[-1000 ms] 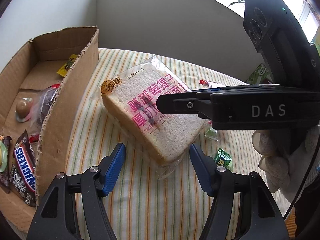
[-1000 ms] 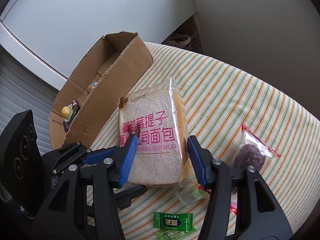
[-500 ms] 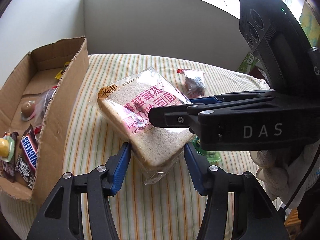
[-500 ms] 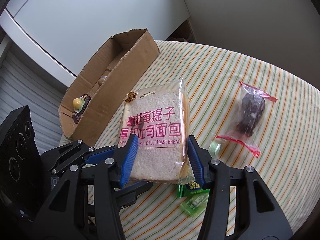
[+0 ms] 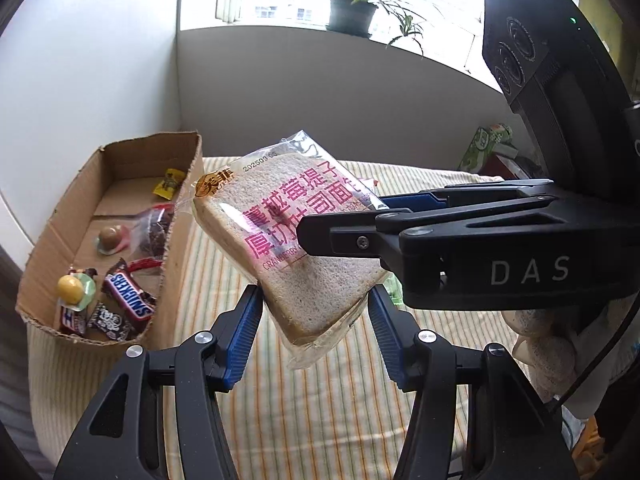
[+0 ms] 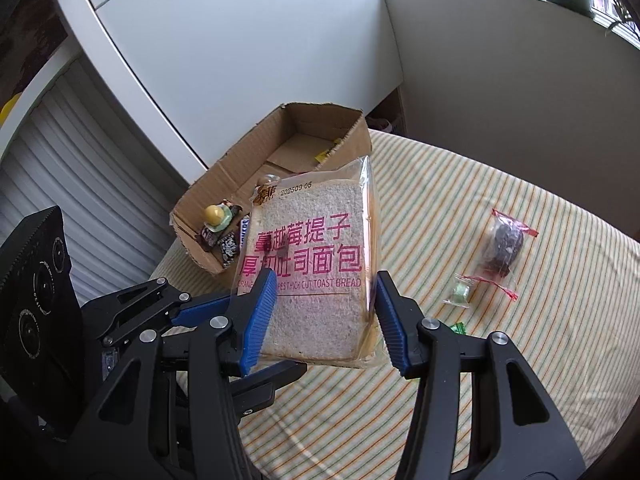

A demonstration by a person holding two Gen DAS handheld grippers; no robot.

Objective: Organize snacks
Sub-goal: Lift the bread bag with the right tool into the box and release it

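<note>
My two claws both pinch one bag of bread (image 6: 310, 280): my right claw (image 6: 322, 318) on its sides, my left claw (image 5: 316, 334) on its corner. The bread hangs above the striped cloth (image 6: 460, 380). Past it sits the cardboard box (image 5: 182, 248) of candy.

Bread packet (image 6: 312, 268) raised above striped table (image 6: 460, 400), cardboard box (image 6: 224, 184) behind-left holding snacks; wrapped snacks (image 6: 502, 246) lie on table at right.

one bread pack (image 6: 310, 268), one cardboard box (image 5: 176, 248), two snickers bars (image 5: 130, 294), two dark-fruit bags (image 6: 505, 242), one potted plant (image 5: 354, 14).
</note>
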